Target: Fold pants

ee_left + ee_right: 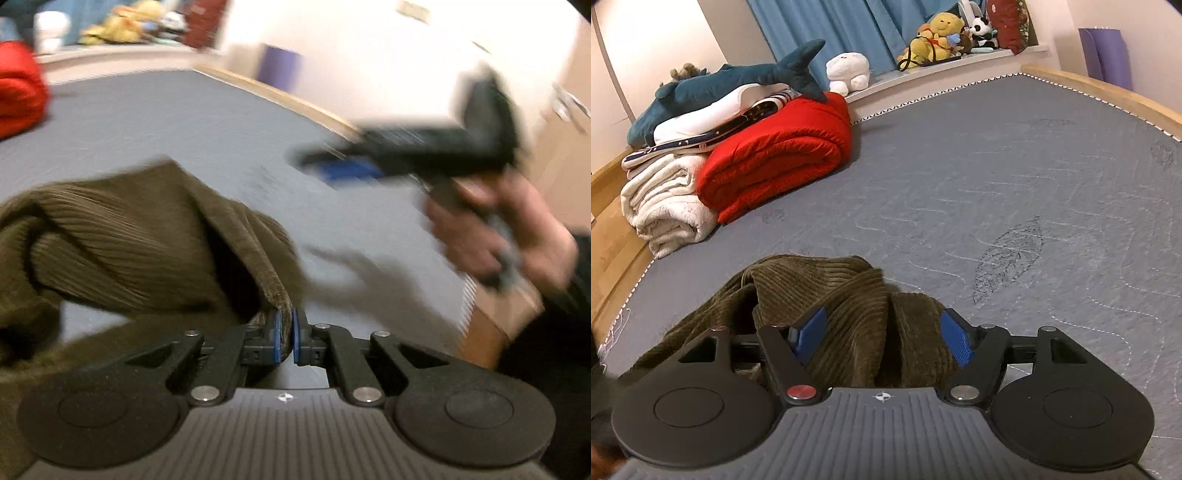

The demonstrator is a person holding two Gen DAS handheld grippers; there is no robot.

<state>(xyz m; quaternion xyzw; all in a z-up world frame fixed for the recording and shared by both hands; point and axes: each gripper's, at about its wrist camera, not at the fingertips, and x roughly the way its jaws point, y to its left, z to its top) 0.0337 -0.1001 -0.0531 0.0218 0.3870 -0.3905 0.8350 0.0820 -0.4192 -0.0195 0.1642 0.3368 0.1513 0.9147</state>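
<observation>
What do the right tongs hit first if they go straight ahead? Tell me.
The olive corduroy pants. The open right tongs already straddle a bunched fold, so the cloth comes first, then likely the grey mattress beyond.

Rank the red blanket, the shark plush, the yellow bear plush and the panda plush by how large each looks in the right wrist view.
Largest to smallest:
1. red blanket
2. shark plush, long but slimmer
3. yellow bear plush
4. panda plush

The two plush toys on the ledge sit farther from the camera, so their true sizes are unsure.
</observation>
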